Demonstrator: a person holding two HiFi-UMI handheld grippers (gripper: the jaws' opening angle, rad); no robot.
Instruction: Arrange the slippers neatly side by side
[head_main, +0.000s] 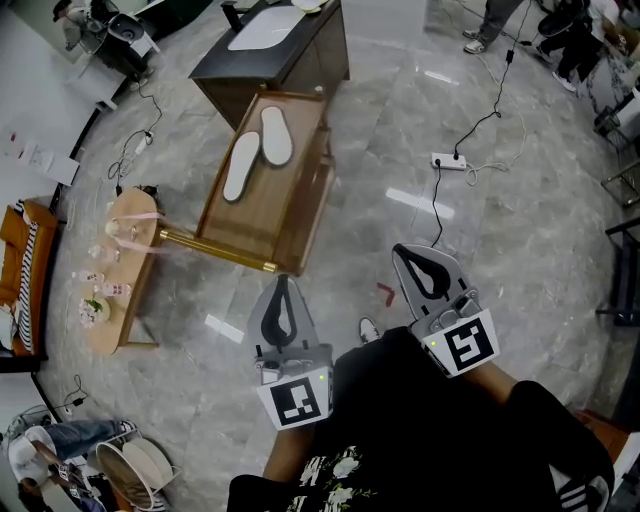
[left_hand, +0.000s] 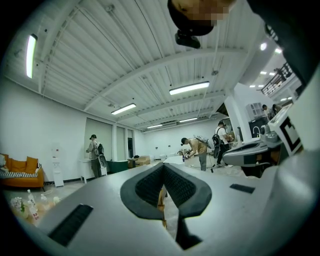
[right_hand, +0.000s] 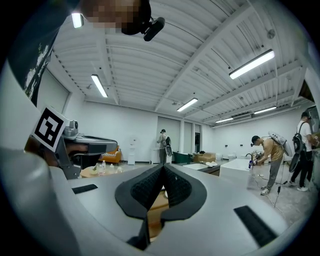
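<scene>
Underfoot, a grey, glossy marble-tiled floor (head_main: 520, 220) is spreading across a large workshop hall, catching bright patches of light. Ahead of the person, a wooden stand (head_main: 300, 195) with a raised rim is sitting on it, and two white slippers (head_main: 243, 165) (head_main: 277, 135) are lying on its top, just beside each other but staggered and slightly splayed. A dark cabinet (head_main: 300, 55) is standing right behind the stand. To the left, a small wooden side table (head_main: 105, 335) is carrying bottles and pink items, and an orange sofa (head_main: 20, 275) is showing at the edge. A white power strip (head_main: 450, 161) is lying on the tiles with a black cable trailing from it.

Both gripper views are looking level into the hall: a white ribbed ceiling (right_hand: 210, 60) with strip lights is running overhead, and several people (left_hand: 199, 150) are standing at benches along the far white walls.

The left gripper (head_main: 283, 285) (left_hand: 163, 167) and the right gripper (head_main: 405, 256) (right_hand: 163, 167) are hovering over the floor, well apart from the slippers, each with its jaws pressed together and gripping nothing.

Black-and-white square markers are showing on each gripper's cube; the bottle labels are too small to read.
</scene>
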